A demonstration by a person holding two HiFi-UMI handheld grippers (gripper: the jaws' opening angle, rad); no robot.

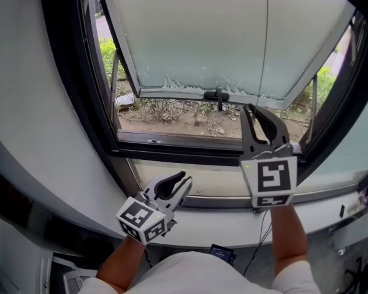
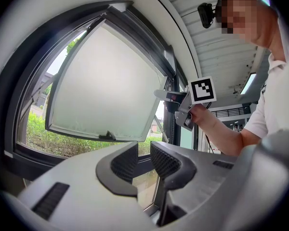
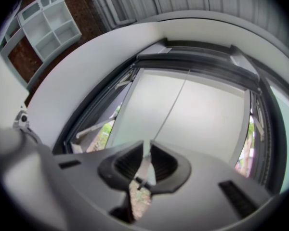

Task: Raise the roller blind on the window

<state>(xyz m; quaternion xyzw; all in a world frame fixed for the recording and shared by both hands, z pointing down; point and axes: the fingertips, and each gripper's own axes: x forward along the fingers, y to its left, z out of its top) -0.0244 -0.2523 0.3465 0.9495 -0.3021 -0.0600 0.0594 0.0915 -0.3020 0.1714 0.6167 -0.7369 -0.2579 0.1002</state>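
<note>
there, right gripper (image 1: 253, 110) pinches blind cord (image 3: 171, 107); left gripper (image 1: 184, 179) empty, well apart.

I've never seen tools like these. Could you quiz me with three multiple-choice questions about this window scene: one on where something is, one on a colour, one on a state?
1. Where does the thin cord end at the bottom?
A. Between the jaws of the right gripper
B. Lying loose on the sill
C. Wrapped round the sash handle

2. What colour is the window frame?
A. White
B. Black
C. Red

3. How do the jaws of the left gripper stand?
A. Shut on the cord
B. Shut on a cloth
C. Apart, with nothing between them

Answers:
1 A: the right gripper view shows the cord running down into its closed jaws.
2 B: the head view shows a black frame set in a pale wall.
3 C: the left gripper view shows a clear gap, with only the window behind it.
</note>
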